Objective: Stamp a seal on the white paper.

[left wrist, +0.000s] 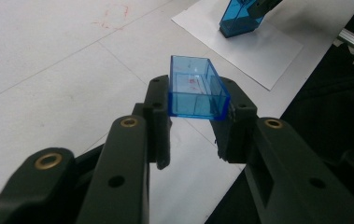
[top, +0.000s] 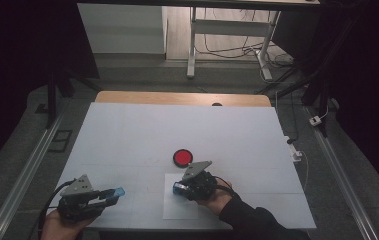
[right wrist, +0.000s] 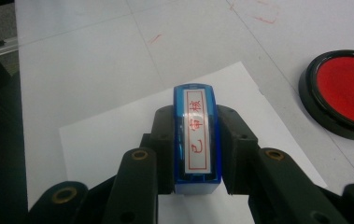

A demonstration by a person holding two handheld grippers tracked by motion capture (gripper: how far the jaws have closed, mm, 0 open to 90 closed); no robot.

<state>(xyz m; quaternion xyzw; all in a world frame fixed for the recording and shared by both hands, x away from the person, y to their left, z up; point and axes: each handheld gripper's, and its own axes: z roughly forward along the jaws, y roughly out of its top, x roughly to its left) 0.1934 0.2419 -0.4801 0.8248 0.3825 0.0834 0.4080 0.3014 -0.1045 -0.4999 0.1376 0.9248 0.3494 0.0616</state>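
Cap [left wrist: 195,91] already off and clamped in left gripper [top: 108,194] at near left, stamp [right wrist: 198,135] pinched in right gripper [top: 181,188] over paper [top: 179,210], ink pad [top: 182,157] just beyond; inking and pressing apparently left.

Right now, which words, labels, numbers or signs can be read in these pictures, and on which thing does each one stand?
"已审核": red characters inside a red frame, on the white label of the blue stamp held in the right gripper.
Faint red marks on the white table cover: too blurred to read.
Blue cap in the left gripper: only a red smudge, no readable text.
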